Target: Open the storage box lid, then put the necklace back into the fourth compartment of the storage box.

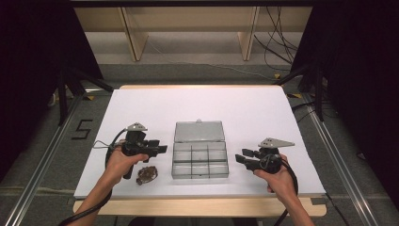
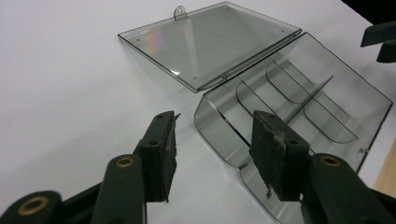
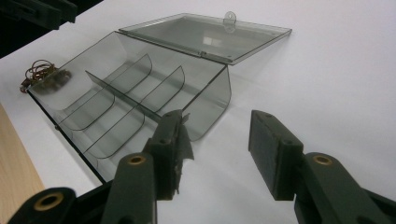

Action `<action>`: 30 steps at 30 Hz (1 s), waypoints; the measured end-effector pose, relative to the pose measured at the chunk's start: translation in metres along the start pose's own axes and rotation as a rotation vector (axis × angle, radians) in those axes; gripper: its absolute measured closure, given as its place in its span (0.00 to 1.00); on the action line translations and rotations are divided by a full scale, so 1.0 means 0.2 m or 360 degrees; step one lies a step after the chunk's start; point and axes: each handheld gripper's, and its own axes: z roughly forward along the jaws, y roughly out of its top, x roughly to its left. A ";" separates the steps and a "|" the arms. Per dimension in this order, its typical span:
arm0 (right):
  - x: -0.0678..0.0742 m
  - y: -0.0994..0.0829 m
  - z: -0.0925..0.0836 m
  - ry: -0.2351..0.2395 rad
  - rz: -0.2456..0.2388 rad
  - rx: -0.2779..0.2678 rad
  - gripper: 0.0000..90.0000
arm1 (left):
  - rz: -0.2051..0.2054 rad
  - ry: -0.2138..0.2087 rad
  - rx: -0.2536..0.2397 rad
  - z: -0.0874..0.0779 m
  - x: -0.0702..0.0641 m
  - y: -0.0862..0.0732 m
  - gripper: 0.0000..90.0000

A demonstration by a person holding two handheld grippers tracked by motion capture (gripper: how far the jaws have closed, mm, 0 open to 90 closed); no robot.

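Table (image 1: 141,101) first, since it is the biggest thing: we see one, covered in white, with a wooden edge near us. On it, in the middle, sits one clear plastic box (image 1: 200,160). Its one lid (image 1: 198,131) is already open and lies flat behind it, so we think that part of the job is done. Inside, thin walls cut the box into small rooms; from the high view we count six, three in the back row and three in the front row, and all look bare. Next come our two tongs. We hold the left gripper (image 1: 163,149) just to the left of the box, and its jaws stand wide apart with nothing between them. We hold the right gripper (image 1: 238,157) just to the right of the box, jaws also wide and bare. Last and smallest is one little brown tangled thing (image 1: 147,175), maybe a bundle of wire or chain; it is too small to tell. It lies on the white cover, near the box's front left corner and below our left hand (image 1: 123,162). We guess it goes into a room of the box, and that step is not yet done.
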 end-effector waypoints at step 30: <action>-0.02 -0.09 -0.06 -0.0060 -0.0009 0.0021 0.52 | 0.0128 0.0208 0.0245 -0.15 -0.02 -0.29 0.41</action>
